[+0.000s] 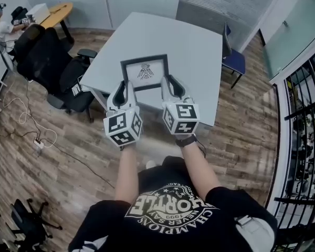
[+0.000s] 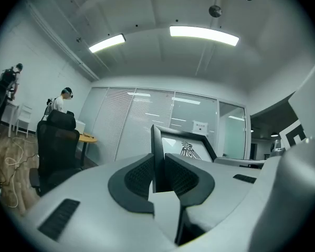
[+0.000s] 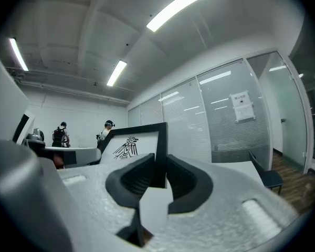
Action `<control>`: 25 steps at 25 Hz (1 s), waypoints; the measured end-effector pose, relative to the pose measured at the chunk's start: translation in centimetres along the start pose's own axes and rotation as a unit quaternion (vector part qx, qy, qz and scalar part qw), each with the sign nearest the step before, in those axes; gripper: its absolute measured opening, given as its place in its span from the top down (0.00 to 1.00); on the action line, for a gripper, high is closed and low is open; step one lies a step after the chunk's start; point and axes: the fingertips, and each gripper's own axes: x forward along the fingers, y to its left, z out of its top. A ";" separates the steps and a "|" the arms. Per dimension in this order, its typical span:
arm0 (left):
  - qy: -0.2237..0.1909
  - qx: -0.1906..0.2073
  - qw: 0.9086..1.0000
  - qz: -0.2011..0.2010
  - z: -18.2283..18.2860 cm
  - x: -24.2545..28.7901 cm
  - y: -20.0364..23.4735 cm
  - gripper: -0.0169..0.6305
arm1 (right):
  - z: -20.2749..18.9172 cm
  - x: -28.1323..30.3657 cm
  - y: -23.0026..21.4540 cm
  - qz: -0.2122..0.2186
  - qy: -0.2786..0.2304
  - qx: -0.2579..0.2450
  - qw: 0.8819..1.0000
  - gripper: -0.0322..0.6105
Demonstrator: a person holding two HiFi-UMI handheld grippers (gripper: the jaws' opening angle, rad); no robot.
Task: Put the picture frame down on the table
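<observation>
Head view: a person holds a black frame with a bird drawing over the near part of a grey table; whether it touches the tabletop is unclear. The left gripper clamps the frame's left side bar and the right gripper clamps its right side bar. Each gripper view shows the jaws pressed onto a thin frame edge. Black chairs stand left of the table.
</observation>
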 end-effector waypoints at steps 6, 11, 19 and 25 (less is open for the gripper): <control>0.001 -0.013 1.000 0.001 -0.1 -0.3 1.1 0.87 | -1.0 0.4 0.9 -0.020 0.027 0.010 0.999 0.84; 0.003 -0.022 1.000 0.005 -0.4 0.7 1.8 0.87 | -1.9 1.3 1.0 -0.040 0.046 0.012 0.998 0.84; 0.006 -0.007 1.000 0.017 -0.7 4.2 1.8 0.87 | -2.5 4.4 -1.1 -0.047 0.054 0.030 0.997 0.84; 0.000 0.014 0.999 0.034 0.3 8.5 1.2 0.87 | -1.6 8.5 -3.8 -0.032 0.052 0.042 0.997 0.84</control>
